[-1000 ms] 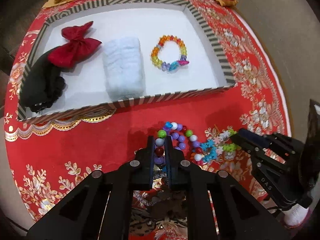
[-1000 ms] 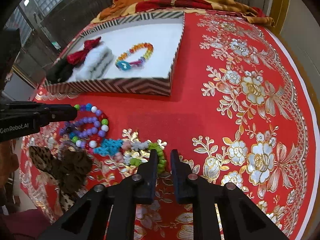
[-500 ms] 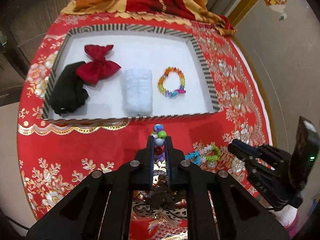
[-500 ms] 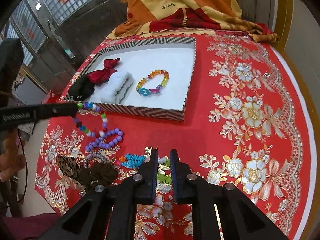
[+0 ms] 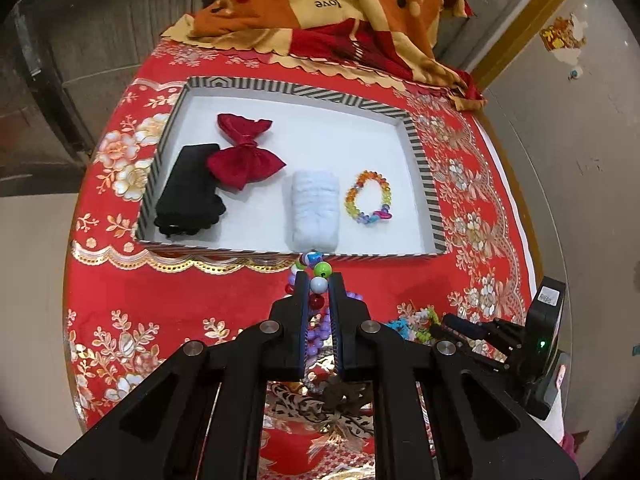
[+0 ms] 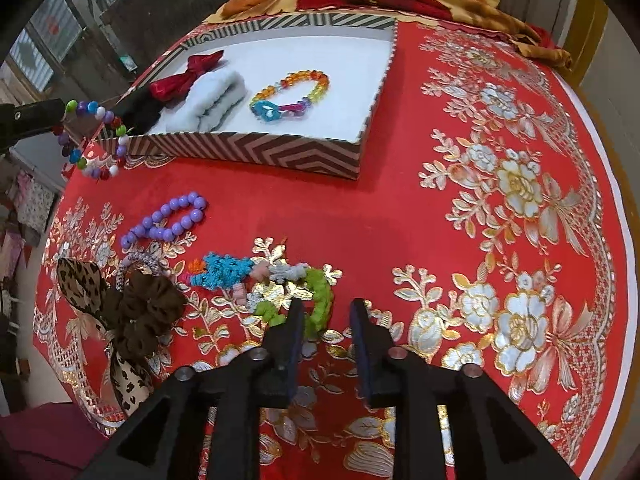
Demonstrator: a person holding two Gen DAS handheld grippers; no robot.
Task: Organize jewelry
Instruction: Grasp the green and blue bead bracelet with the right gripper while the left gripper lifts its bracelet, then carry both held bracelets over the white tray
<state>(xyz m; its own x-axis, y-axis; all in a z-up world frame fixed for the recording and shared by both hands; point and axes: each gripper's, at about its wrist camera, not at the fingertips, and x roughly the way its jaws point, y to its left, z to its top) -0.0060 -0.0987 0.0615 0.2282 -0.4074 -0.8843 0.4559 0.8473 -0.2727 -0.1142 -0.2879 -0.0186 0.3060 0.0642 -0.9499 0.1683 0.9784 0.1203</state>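
My left gripper [image 5: 319, 286] is shut on a multicoloured bead bracelet [image 6: 94, 136] and holds it in the air just before the striped tray's near wall [image 6: 256, 150]. The bracelet hangs from the left fingers [image 6: 32, 118] in the right wrist view. The tray [image 5: 416, 142] holds a rainbow bracelet [image 5: 369, 198], a white scrunchie [image 5: 315, 210], a red bow [image 5: 244, 156] and a black scrunchie [image 5: 188, 190]. My right gripper [image 6: 326, 308] is open and empty, low over a green, grey and blue string of trinkets [image 6: 280, 280]. A purple bead bracelet [image 6: 166, 220] lies on the cloth.
A leopard-print bow and brown scrunchie [image 6: 132, 312] lie at the near left on the red and gold tablecloth [image 6: 500, 184]. An orange blanket [image 5: 340, 4] is heaped behind the tray. The table's round edge runs along the right.
My left gripper lifted the multicoloured bracelet off the cloth and carried it up toward the tray, leaving the purple bracelet behind. My right gripper's jaws opened wider.
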